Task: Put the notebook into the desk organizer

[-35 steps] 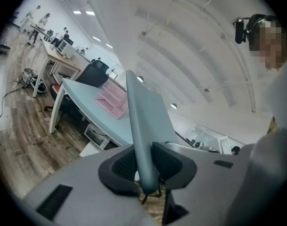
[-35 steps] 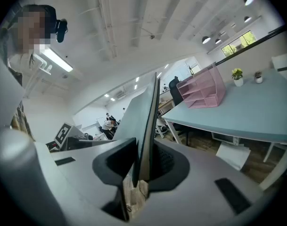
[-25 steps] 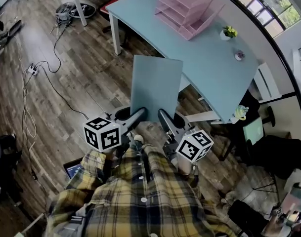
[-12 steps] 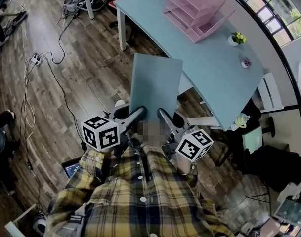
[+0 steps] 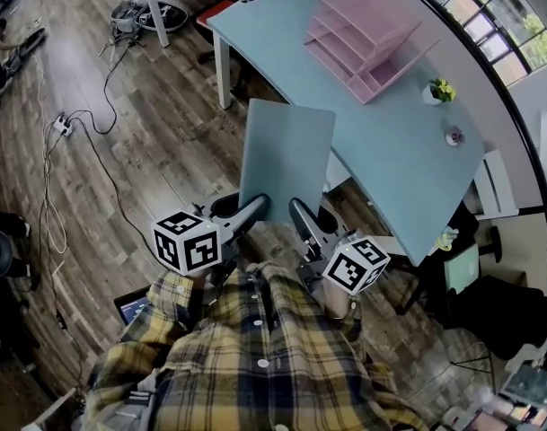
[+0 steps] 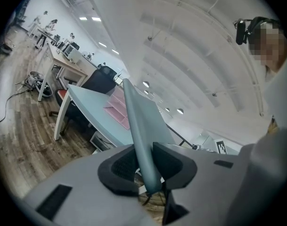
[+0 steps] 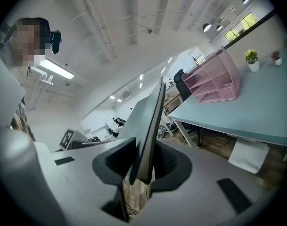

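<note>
I hold a flat grey-blue notebook (image 5: 286, 160) level in front of me, above the wooden floor, short of the table. My left gripper (image 5: 260, 205) is shut on its near left edge and my right gripper (image 5: 296, 208) is shut on its near right edge. In the left gripper view the notebook (image 6: 141, 126) stands edge-on between the dark pads. The right gripper view shows the notebook (image 7: 150, 126) clamped the same way. The pink desk organizer (image 5: 363, 34) stands on the far part of the light blue table (image 5: 390, 151); it also shows as the organizer (image 7: 214, 79) and the organizer (image 6: 118, 112).
Small potted plants (image 5: 441, 90) and a little ornament (image 5: 454, 136) stand near the table's right edge. Cables and a power strip (image 5: 62, 124) lie on the wooden floor at left. A red chair (image 5: 221, 16) sits at the table's far end. A laptop (image 5: 131, 305) lies beside my feet.
Both grippers and the notebook have moved toward the table. The table and organizer now lie nearer and further right in the head view. The grip is unchanged.
</note>
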Demonstrator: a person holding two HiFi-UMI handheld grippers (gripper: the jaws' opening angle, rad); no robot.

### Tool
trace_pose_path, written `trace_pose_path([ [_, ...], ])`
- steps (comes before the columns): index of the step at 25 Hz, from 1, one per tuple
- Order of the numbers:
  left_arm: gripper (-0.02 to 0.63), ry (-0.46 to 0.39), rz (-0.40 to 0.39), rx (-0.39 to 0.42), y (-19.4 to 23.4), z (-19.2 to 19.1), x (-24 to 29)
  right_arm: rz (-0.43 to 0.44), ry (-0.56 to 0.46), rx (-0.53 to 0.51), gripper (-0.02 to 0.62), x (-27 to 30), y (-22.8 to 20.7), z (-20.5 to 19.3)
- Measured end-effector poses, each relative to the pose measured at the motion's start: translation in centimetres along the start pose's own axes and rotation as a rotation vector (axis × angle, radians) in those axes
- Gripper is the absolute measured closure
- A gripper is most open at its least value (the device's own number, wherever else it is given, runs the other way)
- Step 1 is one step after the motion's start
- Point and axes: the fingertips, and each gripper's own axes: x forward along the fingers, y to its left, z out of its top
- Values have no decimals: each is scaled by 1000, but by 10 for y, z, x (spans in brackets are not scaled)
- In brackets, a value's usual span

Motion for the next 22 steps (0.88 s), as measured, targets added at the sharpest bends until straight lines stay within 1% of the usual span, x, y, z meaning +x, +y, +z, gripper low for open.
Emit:
trace_pose_path([
  [7,512,18,-17,7,60,69,13,-23,-21,9,502,82,-11,35],
  [10,512,31,-24,10,83,91,18,-33,-29,18,502,112,-15,45],
  [16,512,51,-43,16,122,120,19,-62,-44,28,502,158,-19,51],
  [22,512,71,-65,20,149,135,9,-93,-59,38,502,188,-12,47],
])
